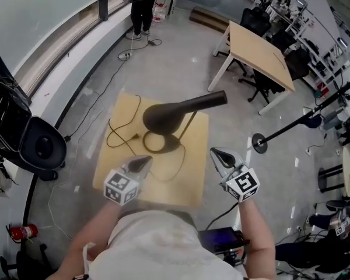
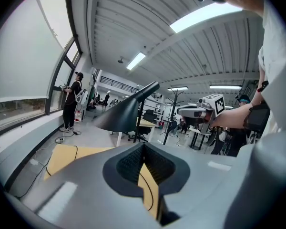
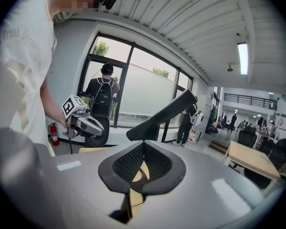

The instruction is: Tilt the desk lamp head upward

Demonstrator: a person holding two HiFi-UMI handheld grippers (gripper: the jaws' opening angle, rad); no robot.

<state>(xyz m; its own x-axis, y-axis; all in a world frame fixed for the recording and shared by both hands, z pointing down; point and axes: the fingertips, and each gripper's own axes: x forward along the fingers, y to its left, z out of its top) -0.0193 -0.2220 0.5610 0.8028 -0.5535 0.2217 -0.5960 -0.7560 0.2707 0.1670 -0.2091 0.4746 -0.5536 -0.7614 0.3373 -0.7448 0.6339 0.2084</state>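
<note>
Desk lamp head sits just ahead of both grippers and about midway between them, on a thin stem over a round base on the small wooden table. The left gripper and right gripper both have their jaws pressed together with nothing in them, and neither is touching the lamp.

My guess is the head is stiff, smooth and fairly light, so it'd slip if pinched on the sloped cone. I'd either grab the narrow tail end, which is closer to the right gripper, or just push up under the wide rim on the left gripper's side. The stem looks skinny, so the base could slide or tip if the hinge is tight. Might be worth pinning the base.

Room looks fine: open air above the head and bare floor around. Watch the cord looping past the left gripper, plus the table edges right below both.
</note>
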